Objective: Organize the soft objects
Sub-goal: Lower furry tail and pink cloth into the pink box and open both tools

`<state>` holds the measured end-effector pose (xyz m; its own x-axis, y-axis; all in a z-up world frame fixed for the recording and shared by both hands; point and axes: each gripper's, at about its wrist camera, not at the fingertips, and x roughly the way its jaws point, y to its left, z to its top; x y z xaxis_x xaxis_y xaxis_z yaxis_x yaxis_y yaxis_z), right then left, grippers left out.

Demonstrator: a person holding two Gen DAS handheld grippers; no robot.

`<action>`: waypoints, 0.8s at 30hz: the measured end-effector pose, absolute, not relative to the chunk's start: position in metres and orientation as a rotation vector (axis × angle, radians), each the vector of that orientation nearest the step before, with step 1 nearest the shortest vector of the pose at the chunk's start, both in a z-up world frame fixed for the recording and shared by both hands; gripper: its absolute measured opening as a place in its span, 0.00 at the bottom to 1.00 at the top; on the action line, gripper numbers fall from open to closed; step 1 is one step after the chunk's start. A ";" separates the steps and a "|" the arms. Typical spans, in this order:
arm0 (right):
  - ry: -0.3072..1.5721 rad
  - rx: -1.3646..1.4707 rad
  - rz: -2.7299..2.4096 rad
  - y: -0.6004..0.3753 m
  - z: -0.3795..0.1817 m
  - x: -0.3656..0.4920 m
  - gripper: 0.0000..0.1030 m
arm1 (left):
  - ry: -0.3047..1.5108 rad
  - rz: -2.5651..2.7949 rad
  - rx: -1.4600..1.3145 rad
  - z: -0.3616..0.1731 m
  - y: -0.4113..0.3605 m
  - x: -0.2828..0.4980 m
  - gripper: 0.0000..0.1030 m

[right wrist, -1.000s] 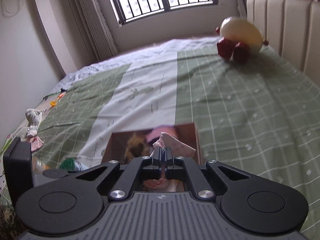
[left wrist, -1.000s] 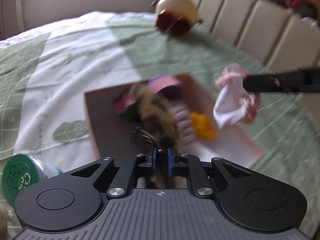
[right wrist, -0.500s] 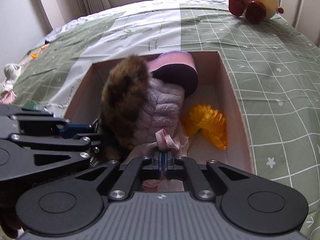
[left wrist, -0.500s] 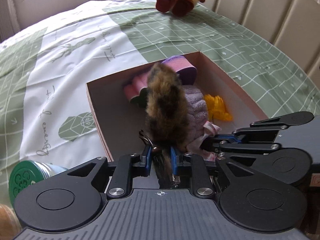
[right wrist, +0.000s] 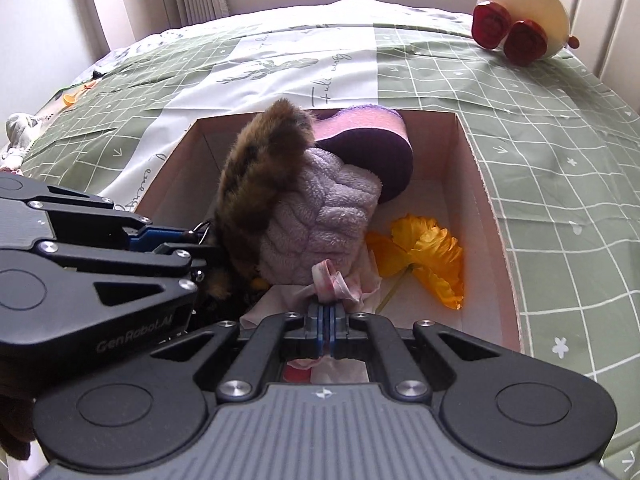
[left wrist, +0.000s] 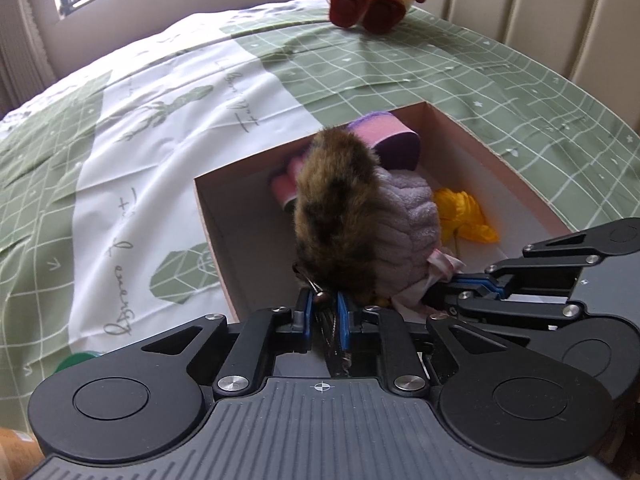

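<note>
On a green-checked bedspread [left wrist: 440,64], we're filling the cardboard box [right wrist: 486,200]. Our left gripper [left wrist: 325,307] is closing on the brown furry tail [left wrist: 334,208], our right gripper [right wrist: 327,314] is pinching the pink cloth [right wrist: 334,282]. Both items are still needing release; the round plush [right wrist: 520,12] is sitting outside.

one box [right wrist: 486,200], two grippers, one yellow flower [right wrist: 424,256]

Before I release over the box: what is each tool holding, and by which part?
Left tool: closing on the brown furry tail, at its keyring end. Right tool: shut on the pink-white cloth, by a bunched fold.
</note>
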<state>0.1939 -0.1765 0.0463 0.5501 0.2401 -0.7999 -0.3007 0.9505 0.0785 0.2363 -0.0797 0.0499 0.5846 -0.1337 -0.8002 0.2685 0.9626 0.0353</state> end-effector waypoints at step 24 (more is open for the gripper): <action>0.769 0.169 0.262 -0.221 0.109 0.123 0.56 | 0.532 -0.151 -0.117 0.106 -0.009 0.091 0.21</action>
